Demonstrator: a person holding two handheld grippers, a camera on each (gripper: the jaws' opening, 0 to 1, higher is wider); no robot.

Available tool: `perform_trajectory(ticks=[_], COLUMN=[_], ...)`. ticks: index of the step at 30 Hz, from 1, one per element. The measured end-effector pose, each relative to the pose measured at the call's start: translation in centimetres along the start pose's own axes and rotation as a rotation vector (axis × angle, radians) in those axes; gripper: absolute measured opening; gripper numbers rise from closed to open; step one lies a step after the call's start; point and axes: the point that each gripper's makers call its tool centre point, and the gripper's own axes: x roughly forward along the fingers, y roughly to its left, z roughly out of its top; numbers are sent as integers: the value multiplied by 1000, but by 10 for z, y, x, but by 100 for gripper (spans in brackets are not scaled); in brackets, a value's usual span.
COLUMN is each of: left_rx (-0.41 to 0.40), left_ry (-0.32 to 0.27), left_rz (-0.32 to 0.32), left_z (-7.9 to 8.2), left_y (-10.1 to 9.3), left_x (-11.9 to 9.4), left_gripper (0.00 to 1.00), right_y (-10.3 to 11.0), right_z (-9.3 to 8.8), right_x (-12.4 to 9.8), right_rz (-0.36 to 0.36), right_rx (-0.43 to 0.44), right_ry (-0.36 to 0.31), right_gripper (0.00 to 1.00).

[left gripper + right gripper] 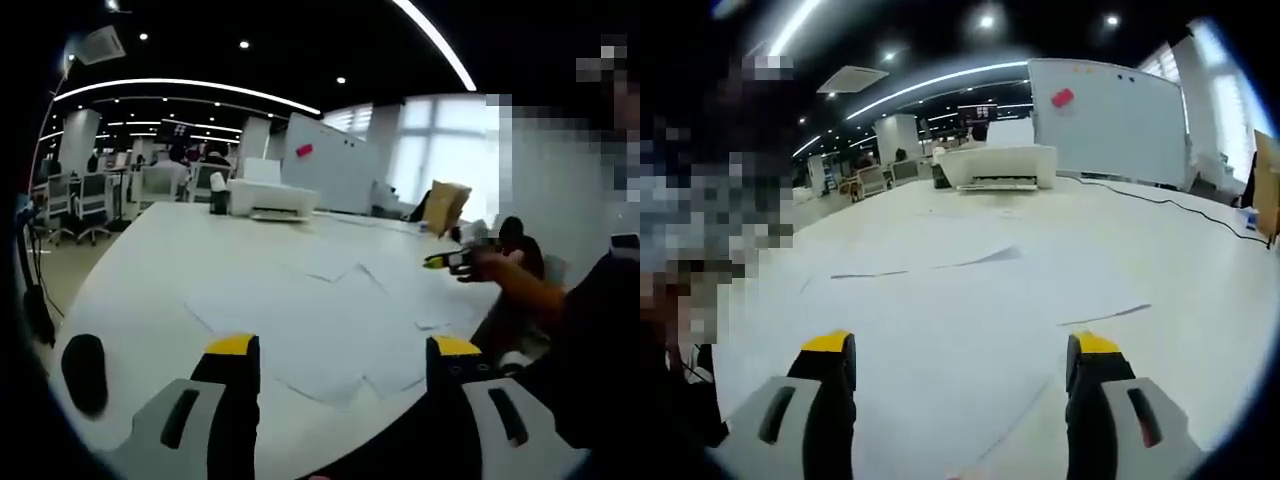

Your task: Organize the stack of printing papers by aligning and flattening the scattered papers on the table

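Note:
Several white printing papers lie scattered and overlapping on the white table. In the left gripper view my left gripper hangs open above their near edge, nothing between its yellow-tipped jaws. My right gripper reaches in from the right over the sheets, held by a hand; its state is unclear there. In the right gripper view the right gripper stands open just above the papers, whose lifted edges cast thin shadows.
A white printer sits at the table's far end, also seen as the printer. Behind it stands a whiteboard. A brown paper bag is at the far right. A black object lies near the left edge. A cable crosses the table.

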Motion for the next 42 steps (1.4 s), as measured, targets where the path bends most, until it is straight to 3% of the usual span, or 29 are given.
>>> perform_trajectory(ticks=[20,42], left_rx=[-3,2], left_ry=[6,11], left_rz=[5,-4], left_z=[-1,0], left_y=[1,-2], left_x=[0,3], left_gripper=[70,70], right_y=[-17,-28], right_z=[-15,-11], right_x=[25,34], right_rz=[-22,-56], right_rx=[31,11], right_ry=[25,-11], right_gripper=[79,81])
